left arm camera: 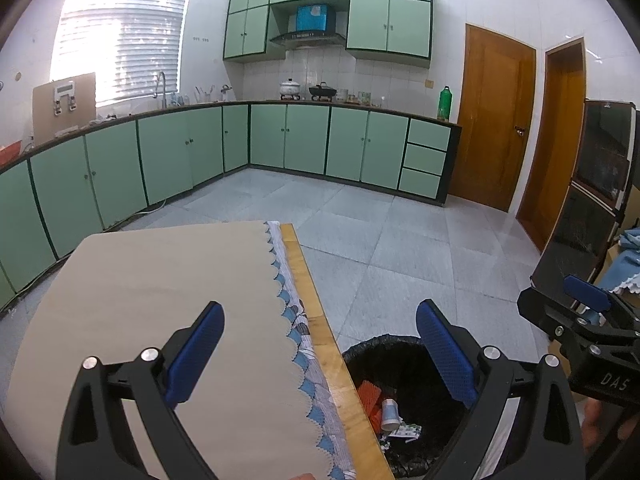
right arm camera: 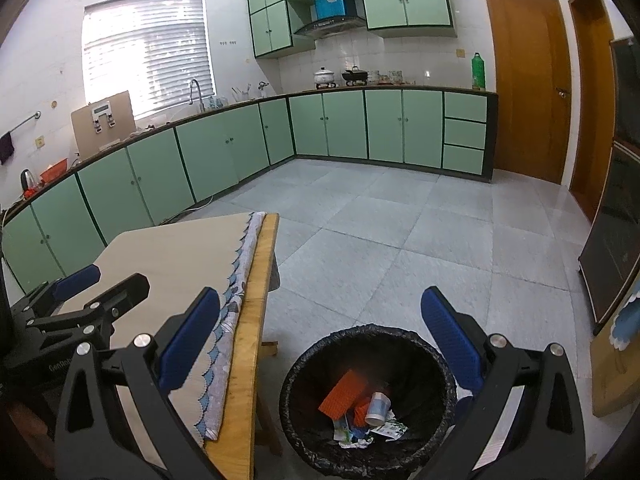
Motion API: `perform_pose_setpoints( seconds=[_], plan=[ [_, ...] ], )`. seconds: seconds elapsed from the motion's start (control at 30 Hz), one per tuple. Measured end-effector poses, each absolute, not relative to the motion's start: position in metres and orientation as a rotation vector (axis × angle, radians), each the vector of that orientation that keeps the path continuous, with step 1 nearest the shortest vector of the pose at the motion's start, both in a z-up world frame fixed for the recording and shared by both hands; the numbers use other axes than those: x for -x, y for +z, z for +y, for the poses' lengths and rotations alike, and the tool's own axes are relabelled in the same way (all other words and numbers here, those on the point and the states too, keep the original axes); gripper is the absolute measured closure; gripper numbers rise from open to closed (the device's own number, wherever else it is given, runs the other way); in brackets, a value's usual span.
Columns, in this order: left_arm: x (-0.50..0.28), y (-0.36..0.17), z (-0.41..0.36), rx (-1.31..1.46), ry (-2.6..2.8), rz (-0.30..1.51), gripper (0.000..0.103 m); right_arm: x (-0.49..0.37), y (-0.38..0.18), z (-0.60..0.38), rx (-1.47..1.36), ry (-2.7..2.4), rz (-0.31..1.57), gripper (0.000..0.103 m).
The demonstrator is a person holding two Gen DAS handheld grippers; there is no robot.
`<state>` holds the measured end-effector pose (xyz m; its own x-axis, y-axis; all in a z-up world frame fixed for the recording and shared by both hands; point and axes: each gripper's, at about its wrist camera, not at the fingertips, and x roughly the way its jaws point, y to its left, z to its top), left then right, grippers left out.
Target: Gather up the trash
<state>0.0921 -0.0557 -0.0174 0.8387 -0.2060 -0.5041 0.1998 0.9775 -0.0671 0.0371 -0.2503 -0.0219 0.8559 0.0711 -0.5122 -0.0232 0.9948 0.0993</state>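
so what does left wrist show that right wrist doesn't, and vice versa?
Only the left wrist view: the right gripper from the side, jaws open, and blue cloth at the right edge.

Only the right wrist view: the whole bin rim, a kettle, an orange basket and a dark towel on a wall rail, plus the left gripper, open.

Both: the lined trash bin holding an orange packet and a small cup, the cloth-covered table, green cabinets, stove pots, green bottle.

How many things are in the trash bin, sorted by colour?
Trash bin contents:
Orange pieces: 2 (large, small)
Pale blue cup: 1
White-and-green wrappers: 2 ()
Total: 5, though crumpled bits at the bottom are hard to separate.
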Motion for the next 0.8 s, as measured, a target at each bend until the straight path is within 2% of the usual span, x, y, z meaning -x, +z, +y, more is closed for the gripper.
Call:
perform_pose_setpoints(
  seconds=[0.8],
  plan=[
    [-0.079, -0.002, -0.046, 0.006, -0.203, 0.492, 0.008, -0.032, -0.017, -0.243, -0.078, 0.067, 0.519, 0.005]
  ],
)
